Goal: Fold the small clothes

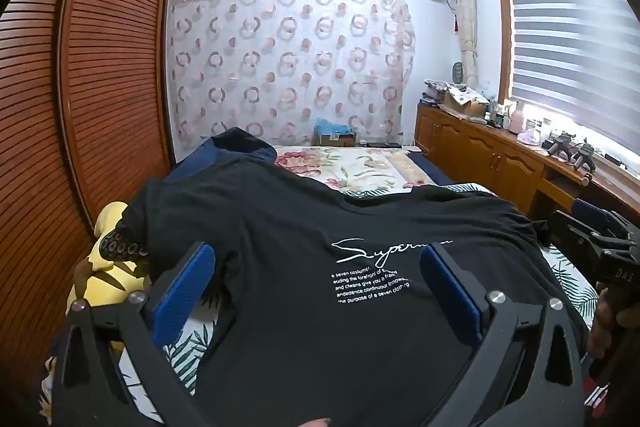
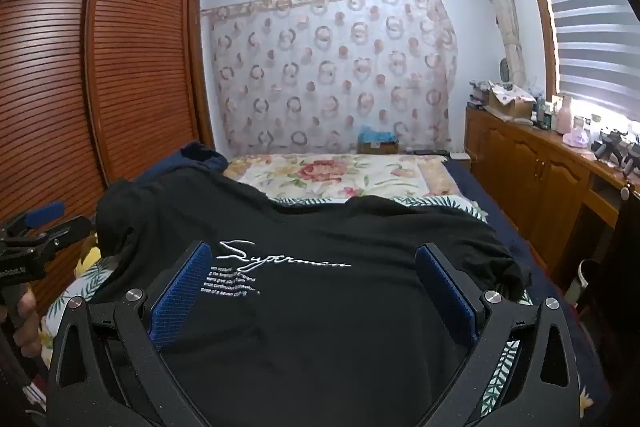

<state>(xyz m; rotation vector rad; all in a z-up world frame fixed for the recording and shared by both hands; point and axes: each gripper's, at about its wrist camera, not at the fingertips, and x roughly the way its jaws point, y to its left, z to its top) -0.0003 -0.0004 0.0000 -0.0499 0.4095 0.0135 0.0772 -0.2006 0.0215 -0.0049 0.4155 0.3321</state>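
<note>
We're at the start: the black T-shirt (image 1: 320,307) lies spread print-up across the near end of the bed (image 1: 360,167), on the leaf-print sheet (image 1: 184,351), and we see no fold made in it yet. The body looks roughly flat with some rumpling at the far shoulders. By our read the whole fold is still to do: sleeves in, sides over, then hem to collar.

Left gripper (image 1: 320,291): jaws wide, nothing between the blue pads (image 1: 182,291) but air above the shirt; we can't tell whether the tips touch the cloth. Right gripper (image 2: 314,287): same, jaws wide, holding nothing, pointed slightly downward over the shirt's near half.

View differences:
- Left wrist shows the shirt's left sleeve hanging off the bed's left edge onto a yellow plush toy (image 1: 104,267), plus a dark blue garment (image 1: 224,151) bunched beyond the collar. It also catches the right gripper body at the frame's right edge, with the hand holding it.
- Right wrist shows the shirt's right sleeve (image 2: 500,267) bunched near the bed's right edge, and the navy strip of the bed along the wooden cabinet (image 2: 540,167). The script print (image 2: 280,259) reads whole here; the left view has it cut by a crease. The left gripper shows at the frame's left edge, with fingers (image 2: 28,319) on its handle.
- Neither view shows the shirt's hem; it's under the gripper bodies.

Likely first move: smooth and square the sleeves before folding.
</note>
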